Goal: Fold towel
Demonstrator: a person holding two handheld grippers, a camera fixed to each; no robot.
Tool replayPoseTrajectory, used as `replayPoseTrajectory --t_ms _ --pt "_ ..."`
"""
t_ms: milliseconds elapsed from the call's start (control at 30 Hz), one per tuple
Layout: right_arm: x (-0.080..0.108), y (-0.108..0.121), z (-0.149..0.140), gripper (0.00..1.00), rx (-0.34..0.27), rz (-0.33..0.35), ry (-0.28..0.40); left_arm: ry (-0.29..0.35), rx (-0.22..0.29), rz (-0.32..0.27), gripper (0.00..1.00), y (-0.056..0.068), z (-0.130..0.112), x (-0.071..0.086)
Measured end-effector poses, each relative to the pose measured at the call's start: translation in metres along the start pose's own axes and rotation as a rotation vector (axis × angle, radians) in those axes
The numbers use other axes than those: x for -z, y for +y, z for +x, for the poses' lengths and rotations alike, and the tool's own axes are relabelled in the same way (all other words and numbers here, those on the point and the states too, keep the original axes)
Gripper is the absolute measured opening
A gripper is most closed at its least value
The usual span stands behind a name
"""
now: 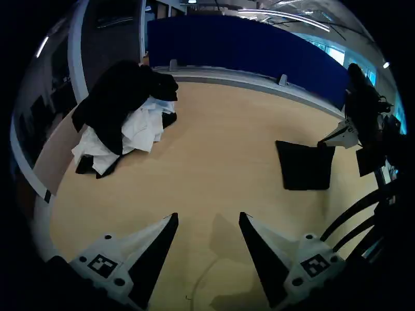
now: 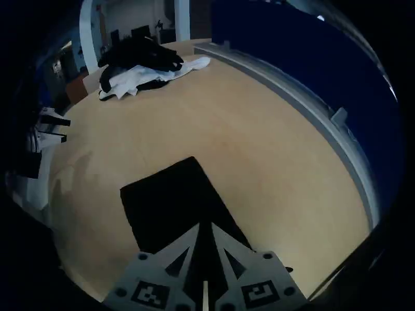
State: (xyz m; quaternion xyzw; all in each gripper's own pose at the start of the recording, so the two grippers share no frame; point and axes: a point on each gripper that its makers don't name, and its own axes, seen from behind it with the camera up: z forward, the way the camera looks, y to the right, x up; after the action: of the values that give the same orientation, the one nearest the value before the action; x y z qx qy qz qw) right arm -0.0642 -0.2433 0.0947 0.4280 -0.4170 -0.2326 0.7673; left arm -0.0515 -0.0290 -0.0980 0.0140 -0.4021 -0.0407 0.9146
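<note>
Fingers first: the left hand-held gripper (image 1: 207,215) is released, its two white fingers spread wide with bare wood showing between them, hovering low over the pale wooden surface (image 1: 223,135). It has nothing in its grasp.

Over to the right gripper view, and the right hand-held gripper (image 2: 207,224) is clenched, fingertips drawn together to a point right above the black towel (image 2: 166,202). Whether any fabric is actually pinched between them, I cannot tell; the cloth is too dark there.

The towel itself lies flat on the surface as a neat dark rectangle, directly under and ahead of the right fingers. From the left gripper view it sits off to the right, well apart from the left fingers, with the right hand-held gripper's white tip at its upper right corner.

Far across the surface, a loose pile of black and white cloths (image 1: 124,114) is heaped near the edge, well away from the towel. Behind it all, a blue partition (image 1: 244,46) curves along the back rim of the surface.
</note>
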Motion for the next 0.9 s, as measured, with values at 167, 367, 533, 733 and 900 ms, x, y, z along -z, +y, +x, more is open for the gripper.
replayPoseTrajectory --t_ms 167,367,533,733,900 --pt "0.012 -0.001 0.004 0.01 -0.009 -0.014 0.029 0.004 -0.005 -0.004 0.86 0.003 0.003 0.002" --pt "0.036 0.001 0.013 0.01 -0.035 -0.031 0.075 0.010 -0.014 -0.015 0.86 0.009 0.005 0.006" --pt "0.054 0.001 0.011 0.01 -0.047 -0.043 0.100 0.016 -0.023 -0.024 0.86 0.013 0.007 0.009" --pt "0.073 -0.005 0.006 0.01 -0.058 -0.052 0.120 0.025 -0.036 -0.037 0.87 0.020 0.010 0.011" --pt "0.079 -0.009 0.006 0.01 -0.058 -0.056 0.129 0.031 -0.047 -0.044 0.86 0.026 0.012 0.014"
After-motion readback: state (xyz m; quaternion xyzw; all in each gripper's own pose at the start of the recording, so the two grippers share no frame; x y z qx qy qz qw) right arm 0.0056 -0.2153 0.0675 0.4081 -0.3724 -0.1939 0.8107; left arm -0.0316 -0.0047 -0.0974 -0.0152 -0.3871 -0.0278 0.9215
